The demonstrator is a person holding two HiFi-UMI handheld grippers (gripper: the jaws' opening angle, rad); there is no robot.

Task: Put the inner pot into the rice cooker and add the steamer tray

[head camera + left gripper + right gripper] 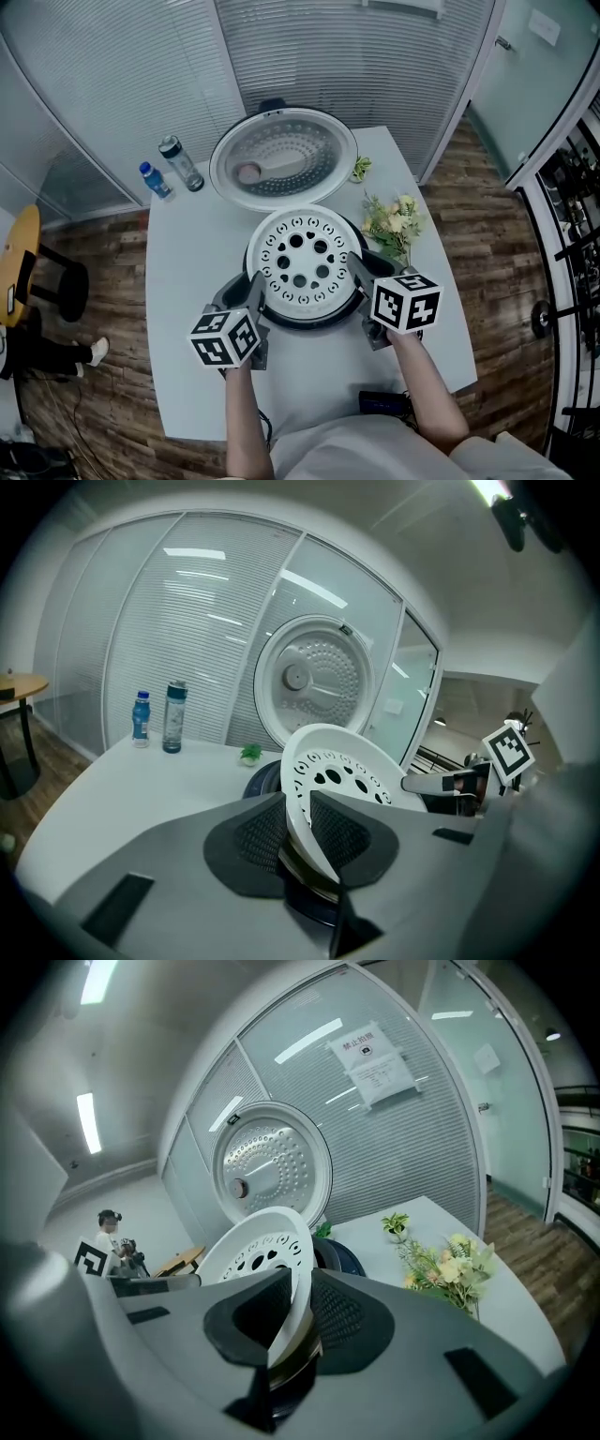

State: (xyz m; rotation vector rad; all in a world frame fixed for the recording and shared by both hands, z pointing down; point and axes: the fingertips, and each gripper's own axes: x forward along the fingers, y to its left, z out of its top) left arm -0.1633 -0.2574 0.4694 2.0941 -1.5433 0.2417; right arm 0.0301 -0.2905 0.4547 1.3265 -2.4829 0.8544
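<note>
Steamer tray [302, 258], rim pinched by left gripper [254, 283] and right gripper [357, 269] fingers, hides the rice cooker [314, 325] interior.

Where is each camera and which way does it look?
Head view: on the person's head, looking steeply down at the steamer tray over the rice cooker; forearms and both grippers show.
Left gripper view: on the left gripper, looking past its jaws, shut on the tray's rim, toward the lid.
Right gripper view: on the right gripper, same from the opposite rim.
All share tray and lid.
</note>
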